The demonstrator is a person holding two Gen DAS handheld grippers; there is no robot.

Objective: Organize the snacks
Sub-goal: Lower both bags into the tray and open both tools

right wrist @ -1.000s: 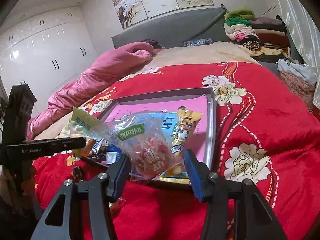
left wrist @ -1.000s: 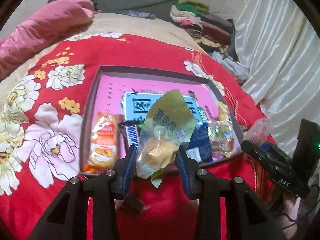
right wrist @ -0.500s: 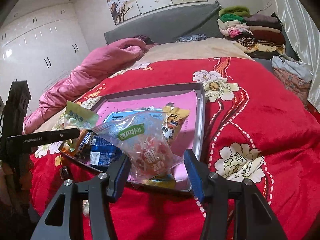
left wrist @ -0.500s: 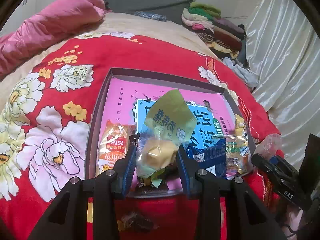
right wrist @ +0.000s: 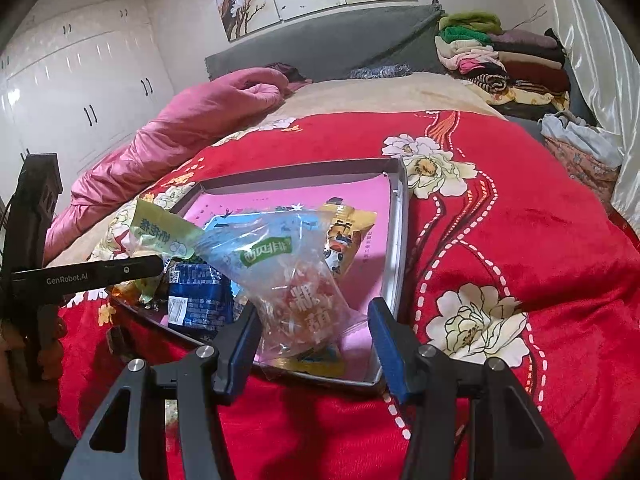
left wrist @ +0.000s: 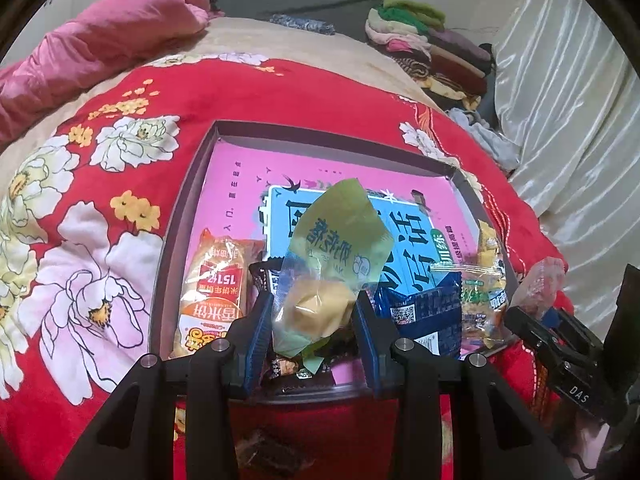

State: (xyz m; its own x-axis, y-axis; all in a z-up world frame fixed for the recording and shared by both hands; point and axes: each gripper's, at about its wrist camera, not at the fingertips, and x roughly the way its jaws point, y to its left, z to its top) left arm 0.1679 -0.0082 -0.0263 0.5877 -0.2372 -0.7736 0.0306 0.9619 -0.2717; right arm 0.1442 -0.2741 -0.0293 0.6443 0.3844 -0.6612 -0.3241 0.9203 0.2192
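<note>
My left gripper (left wrist: 314,334) is shut on a clear packet with a green top and a yellow pastry (left wrist: 328,268), held over the near edge of the grey tray (left wrist: 176,240) with a pink floor. An orange packet (left wrist: 212,296), a blue packet (left wrist: 424,316) and a yellow-green packet (left wrist: 480,300) lie in the tray. My right gripper (right wrist: 314,342) is shut on a clear bag of red-orange sweets with a green label (right wrist: 296,284), above the tray's (right wrist: 400,240) near right corner. A yellow packet (right wrist: 348,236) lies behind it. The left gripper (right wrist: 80,276) shows at the left.
The tray sits on a red flowered blanket (left wrist: 100,280) on a bed. A pink quilt (right wrist: 180,128) lies at the far left, folded clothes (right wrist: 500,60) at the far right, a pale curtain (left wrist: 568,120) on the right. A dark wrapper (left wrist: 272,456) lies on the blanket before the tray.
My left gripper has carried its green-topped packet forward and a little down, over the tray's near edge. The right gripper has stayed about where it was, still gripping its bag.
</note>
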